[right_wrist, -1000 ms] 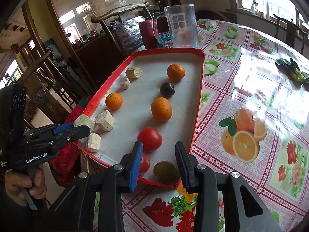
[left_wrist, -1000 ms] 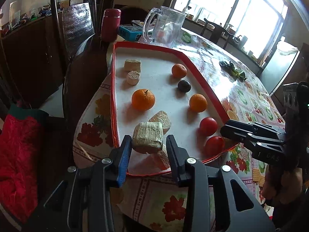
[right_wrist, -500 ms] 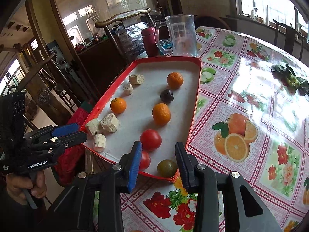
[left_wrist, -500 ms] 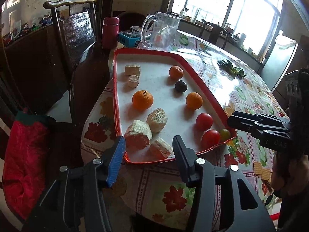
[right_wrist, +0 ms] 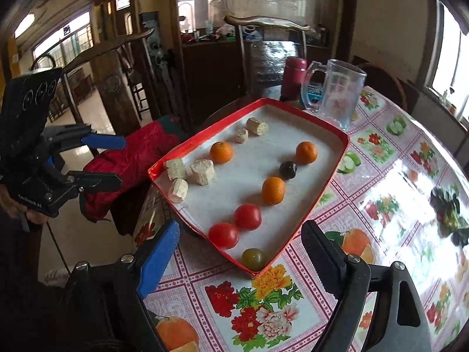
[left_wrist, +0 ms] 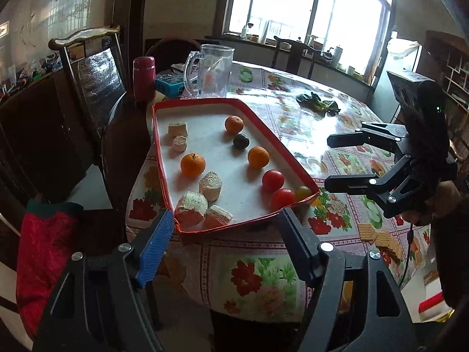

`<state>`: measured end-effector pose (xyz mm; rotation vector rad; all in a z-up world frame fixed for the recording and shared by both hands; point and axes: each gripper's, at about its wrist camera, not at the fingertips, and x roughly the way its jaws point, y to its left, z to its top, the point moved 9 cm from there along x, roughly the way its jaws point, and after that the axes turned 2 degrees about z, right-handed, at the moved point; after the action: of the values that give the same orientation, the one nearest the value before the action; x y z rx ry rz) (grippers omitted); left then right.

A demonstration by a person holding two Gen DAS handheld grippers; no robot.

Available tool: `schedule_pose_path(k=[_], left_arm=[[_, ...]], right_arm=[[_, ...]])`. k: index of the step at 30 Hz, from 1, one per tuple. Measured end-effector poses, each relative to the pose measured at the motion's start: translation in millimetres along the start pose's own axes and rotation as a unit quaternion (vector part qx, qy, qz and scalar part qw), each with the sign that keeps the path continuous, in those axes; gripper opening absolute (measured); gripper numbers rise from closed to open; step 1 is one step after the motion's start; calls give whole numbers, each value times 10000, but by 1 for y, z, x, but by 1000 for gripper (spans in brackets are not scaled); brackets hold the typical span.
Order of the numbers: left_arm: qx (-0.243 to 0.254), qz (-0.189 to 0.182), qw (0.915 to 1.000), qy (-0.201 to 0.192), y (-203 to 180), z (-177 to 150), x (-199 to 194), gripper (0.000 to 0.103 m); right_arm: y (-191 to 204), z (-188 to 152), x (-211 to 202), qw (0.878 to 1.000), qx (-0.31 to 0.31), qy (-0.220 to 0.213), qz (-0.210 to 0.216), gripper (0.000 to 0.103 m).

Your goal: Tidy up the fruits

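while you hold both tools back from the table edge, your left gripper gapes wide with nothing between its fingers, and your right gripper is spread just as wide and empty too. the red tray sits on the flowered tablecloth. inside it, three oranges, a dark round fruit, two red tomatoes and a greenish tomato lie toward one side, with the pale cut chunks along the other. a glass pitcher stands just beyond the tray.
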<state>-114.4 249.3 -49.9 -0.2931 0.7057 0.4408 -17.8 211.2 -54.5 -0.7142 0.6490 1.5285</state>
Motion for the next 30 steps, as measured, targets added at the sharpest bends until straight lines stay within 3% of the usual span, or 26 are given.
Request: schedule_pose_path(k=[2, 9, 17, 30], left_arm=[[105, 86, 9999, -40, -2, 1, -5, 82], [291, 335, 9990, -112, -8, 0, -14, 82], [308, 596, 9977, -57, -8, -2, -13, 82], [390, 672, 9968, -179, -13, 0, -19, 82]], right_arm=[[6, -1, 2, 9997, -224, 95, 77, 88], [16, -9, 9, 9973, -646, 225, 254, 89], [18, -9, 10, 9963, -692, 182, 480, 91], [23, -11, 10, 9950, -808, 179, 554, 91]])
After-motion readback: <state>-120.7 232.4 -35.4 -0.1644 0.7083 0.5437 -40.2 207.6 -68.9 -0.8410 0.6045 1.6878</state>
